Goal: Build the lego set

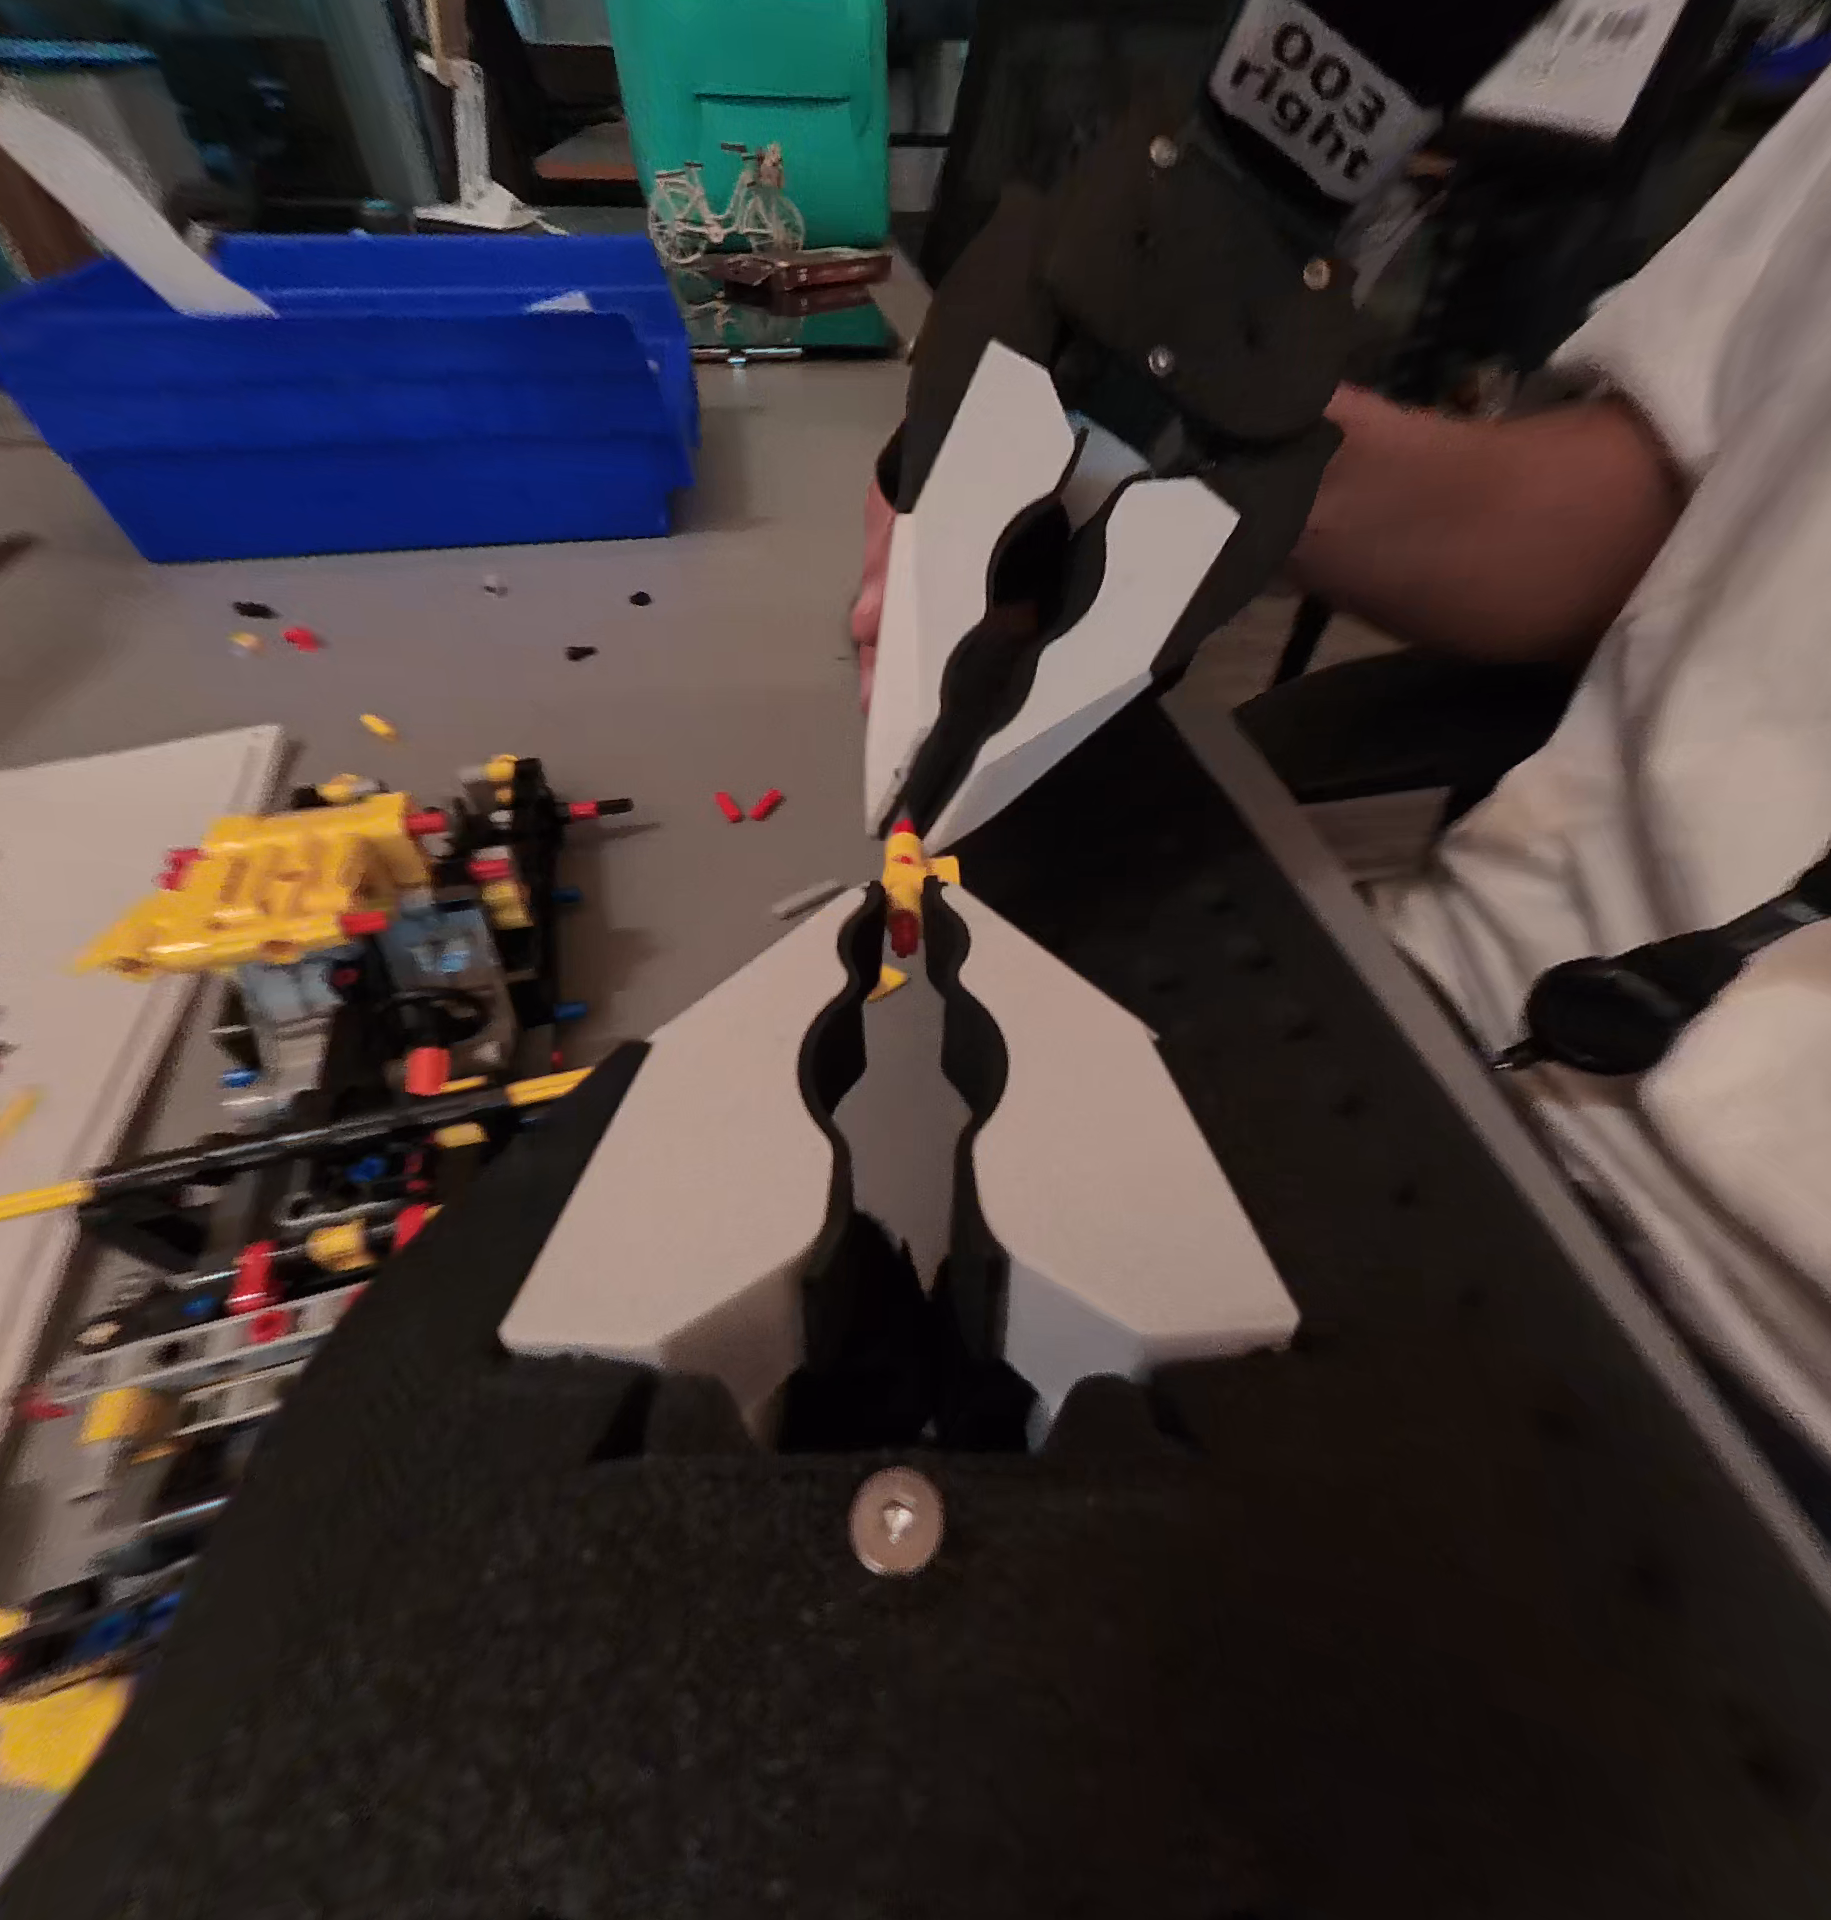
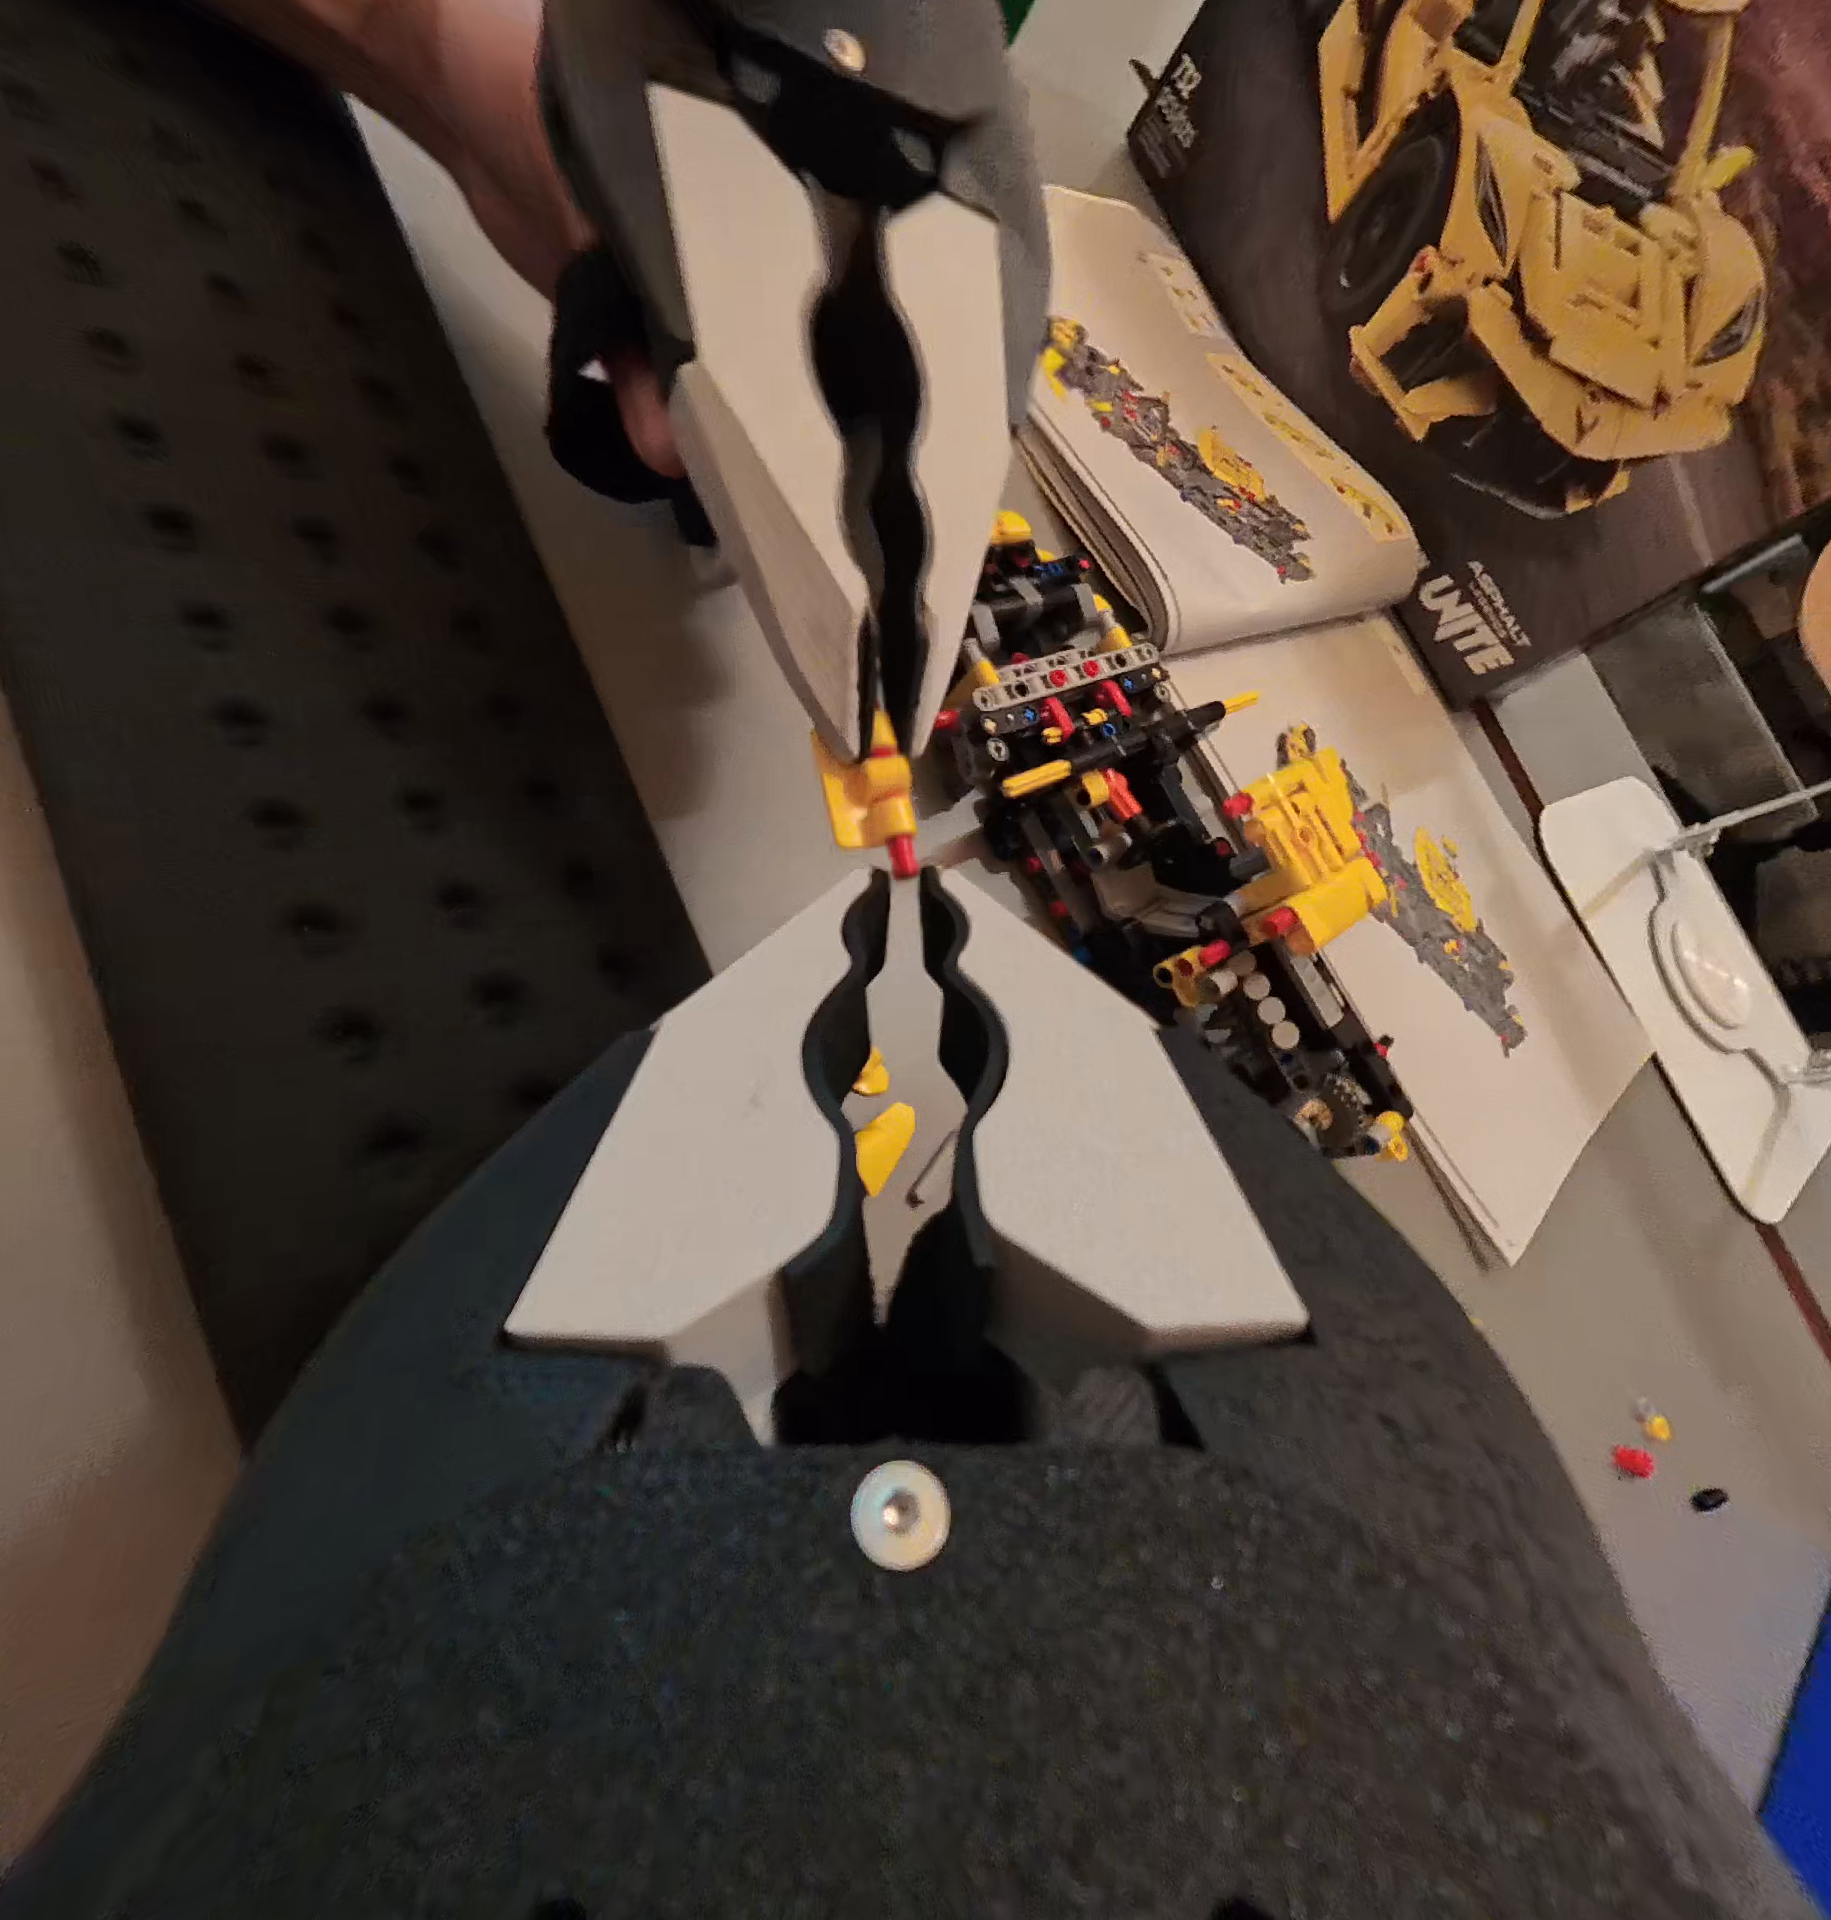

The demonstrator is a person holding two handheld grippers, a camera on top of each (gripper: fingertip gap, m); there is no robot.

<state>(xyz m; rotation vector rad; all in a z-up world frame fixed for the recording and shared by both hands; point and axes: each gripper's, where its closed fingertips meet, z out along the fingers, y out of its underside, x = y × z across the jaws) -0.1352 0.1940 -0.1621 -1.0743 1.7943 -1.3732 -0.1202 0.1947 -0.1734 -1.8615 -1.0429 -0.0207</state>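
Pinching yellow lego piece (image 1: 903,883), left hand-held gripper (image 1: 903,902), labelled right hand-held gripper (image 1: 903,821)

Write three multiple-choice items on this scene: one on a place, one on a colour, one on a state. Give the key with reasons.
1. Where is the half-built car?
A. Inside a blue bin
B. Partly on the open booklet
C. On top of the box

2. What colour is the pin sticking out of the held yellow piece?
A. Blue
B. Black
C. Red

3. What state is the left gripper in?
A. Jaws closed on the yellow piece
B. Jaws wide open and empty
C. Lying on the table

Key:
1 B, since the half-built car overlaps the pages of the booklet.
2 C, since the pin is red against the yellow piece.
3 A, since the left gripper has its jaws pinched on that piece, held above the table.
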